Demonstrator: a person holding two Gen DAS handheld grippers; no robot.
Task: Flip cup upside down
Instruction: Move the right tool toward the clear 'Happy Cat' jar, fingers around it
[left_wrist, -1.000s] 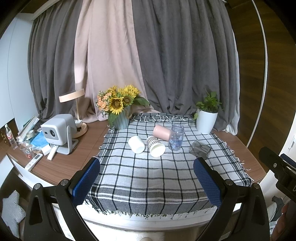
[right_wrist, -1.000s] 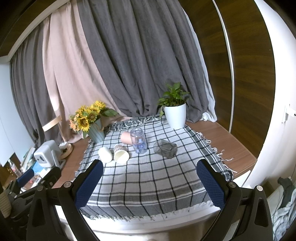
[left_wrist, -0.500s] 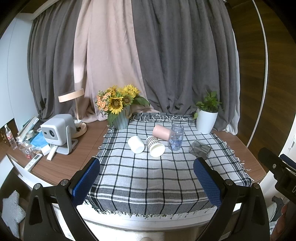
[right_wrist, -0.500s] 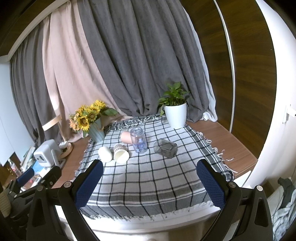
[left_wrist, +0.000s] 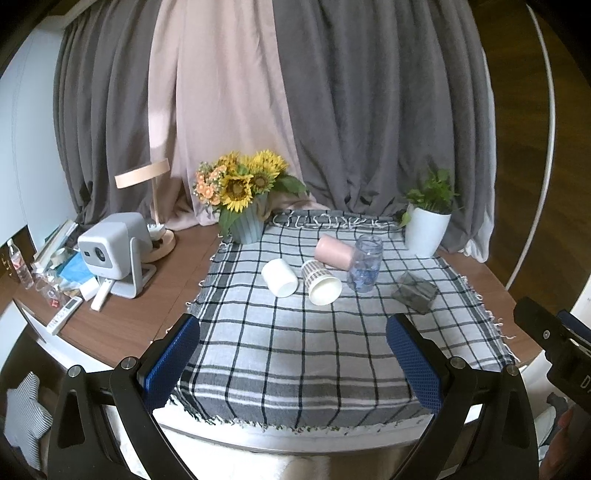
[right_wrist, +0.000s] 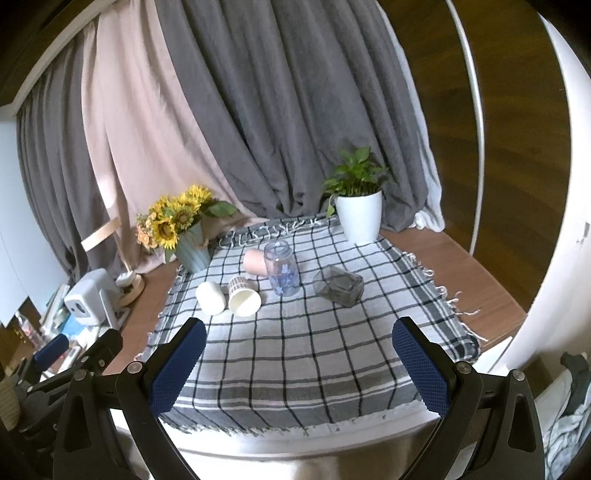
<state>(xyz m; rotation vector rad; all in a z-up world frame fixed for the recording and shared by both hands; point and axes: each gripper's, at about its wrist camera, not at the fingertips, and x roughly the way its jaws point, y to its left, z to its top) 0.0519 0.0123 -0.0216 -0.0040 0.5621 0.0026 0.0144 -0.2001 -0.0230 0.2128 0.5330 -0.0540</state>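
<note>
Several cups stand or lie on a checked cloth (left_wrist: 295, 343). A white cup (left_wrist: 279, 277) (right_wrist: 210, 297), a patterned paper cup (left_wrist: 320, 282) (right_wrist: 243, 295) and a pink cup (left_wrist: 333, 251) (right_wrist: 255, 261) lie on their sides. A clear glass jar (left_wrist: 364, 263) (right_wrist: 282, 267) stands upright beside the pink cup. A dark glass cup (left_wrist: 415, 291) (right_wrist: 338, 285) lies tipped to the right. My left gripper (left_wrist: 293, 363) and right gripper (right_wrist: 299, 365) are open and empty, held back over the cloth's near edge, well short of the cups.
A sunflower vase (left_wrist: 245, 199) and a potted plant (left_wrist: 428, 218) stand at the back of the wooden table (left_wrist: 177, 266). A projector (left_wrist: 114, 254), lamp (left_wrist: 147, 206) and clutter sit on the left. Curtains hang behind.
</note>
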